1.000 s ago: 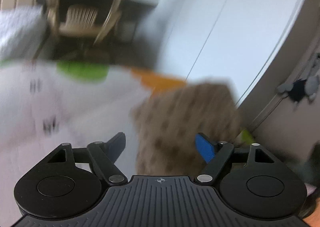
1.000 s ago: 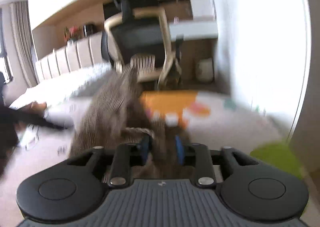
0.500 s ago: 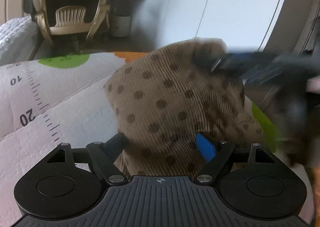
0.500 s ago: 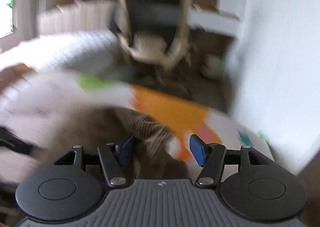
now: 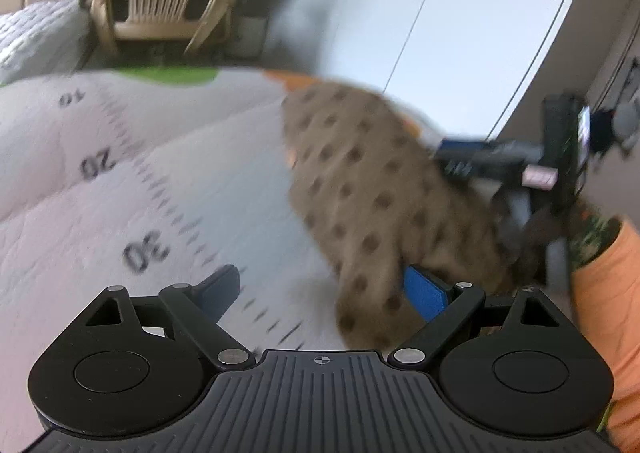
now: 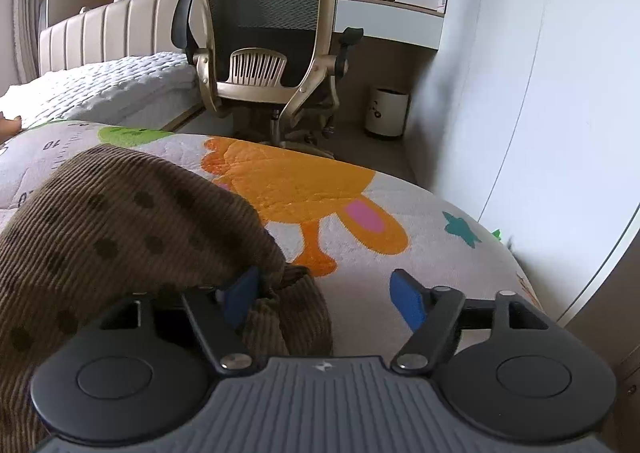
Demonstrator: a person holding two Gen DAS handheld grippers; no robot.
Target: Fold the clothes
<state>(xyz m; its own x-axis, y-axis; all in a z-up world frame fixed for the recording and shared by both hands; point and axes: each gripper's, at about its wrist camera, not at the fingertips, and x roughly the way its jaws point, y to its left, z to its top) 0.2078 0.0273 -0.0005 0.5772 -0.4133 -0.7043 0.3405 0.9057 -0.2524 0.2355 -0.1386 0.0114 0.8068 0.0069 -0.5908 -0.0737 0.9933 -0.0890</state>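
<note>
The left gripper (image 5: 320, 289) is opening, its blue fingers (image 5: 422, 291) wide, one edge of the brown dotted corduroy garment (image 5: 360, 181) loose between them. The right gripper (image 6: 326, 295) is opening too, the cloth brushing its left finger, unpinched. The garment lies on the white quilted play mat with printed ruler and orange duck (image 6: 360, 189). Beyond stands a beige mesh office chair (image 6: 266, 37).

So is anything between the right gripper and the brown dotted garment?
Nothing visible. The right gripper, jaws opening, is right at the brown dotted corduroy garment on the printed quilt; cloth bunches against its left finger, and nothing is pinched.
</note>
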